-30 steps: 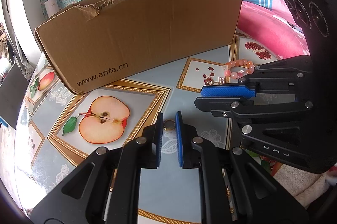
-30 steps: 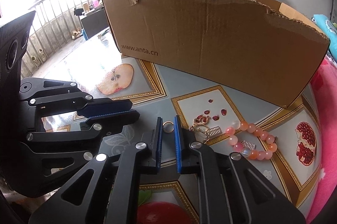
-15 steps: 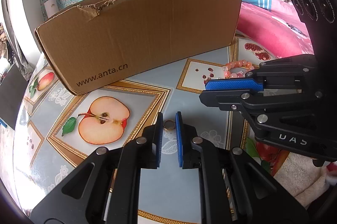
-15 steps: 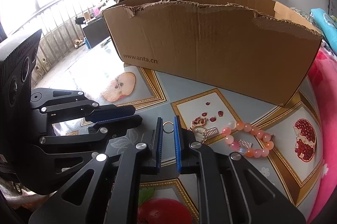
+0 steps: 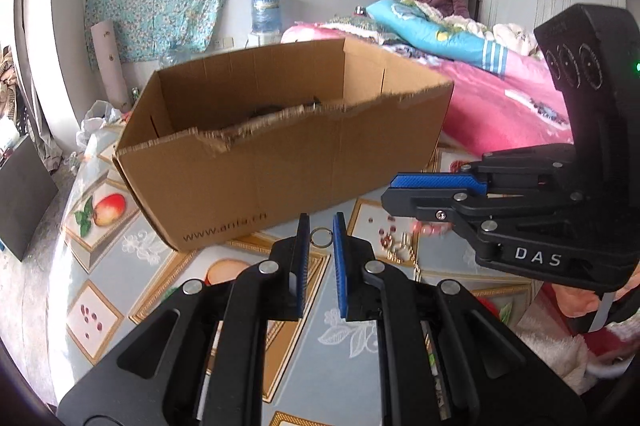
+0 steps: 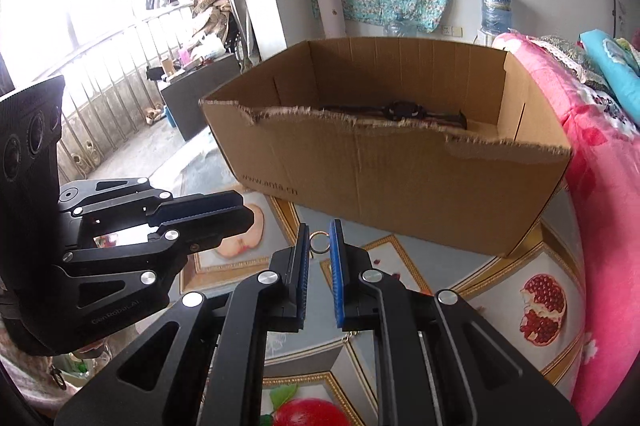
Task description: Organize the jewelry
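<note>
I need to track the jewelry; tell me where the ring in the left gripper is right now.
In the left wrist view the ring sits pinched between the left gripper fingers, lifted above the table in front of the cardboard box, with the right gripper to its right.

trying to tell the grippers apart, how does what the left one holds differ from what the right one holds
The left gripper pinches a thin silver ring; the right gripper pinches a gold ring with a thicker band. Both rings are small, held at the fingertips, lifted before the cardboard box.

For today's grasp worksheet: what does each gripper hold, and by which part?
Each holds a small ring by opposite sides of its band: left gripper a silvery ring, right gripper a gold ring.
</note>
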